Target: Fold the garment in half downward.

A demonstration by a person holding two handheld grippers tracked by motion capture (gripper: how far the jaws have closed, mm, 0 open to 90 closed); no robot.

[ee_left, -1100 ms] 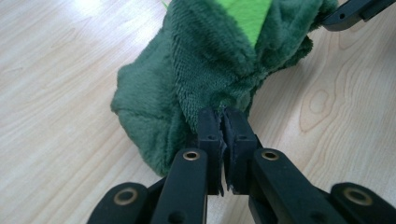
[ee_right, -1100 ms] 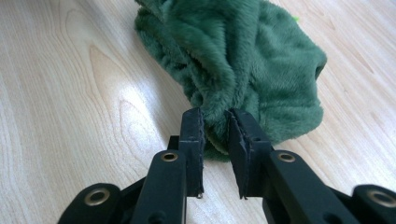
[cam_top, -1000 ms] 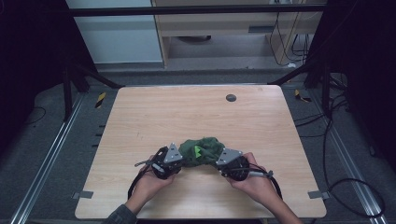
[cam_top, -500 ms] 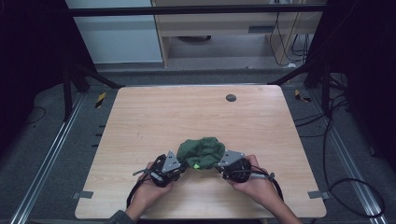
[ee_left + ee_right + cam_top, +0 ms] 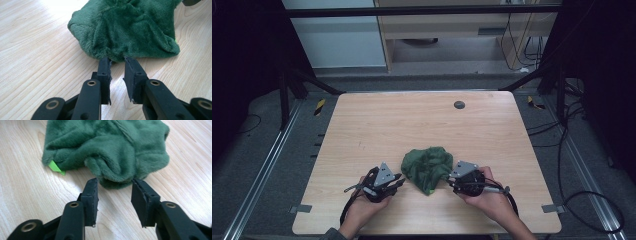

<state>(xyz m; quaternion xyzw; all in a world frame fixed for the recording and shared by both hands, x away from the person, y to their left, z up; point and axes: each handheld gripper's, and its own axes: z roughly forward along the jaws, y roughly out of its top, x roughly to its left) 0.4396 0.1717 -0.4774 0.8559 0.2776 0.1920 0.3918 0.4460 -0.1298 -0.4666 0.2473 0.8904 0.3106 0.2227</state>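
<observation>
Green fleece cloth (image 5: pixel 428 167) sits bunched up in the lower middle of the table (image 5: pixel 377 120). Both left gripper (image 5: pixel 396 183) and right gripper (image 5: pixel 449 180) have just been opening, jaws spread with nothing pinched, so looks released, still unfolded.

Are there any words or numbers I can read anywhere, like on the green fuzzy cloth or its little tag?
None can be read.
green cloth: no writing on it.
bright green tag: plain, no print on the part that shows.
table: bare wood, no label.
Both grippers' black jaws: no markings.
</observation>
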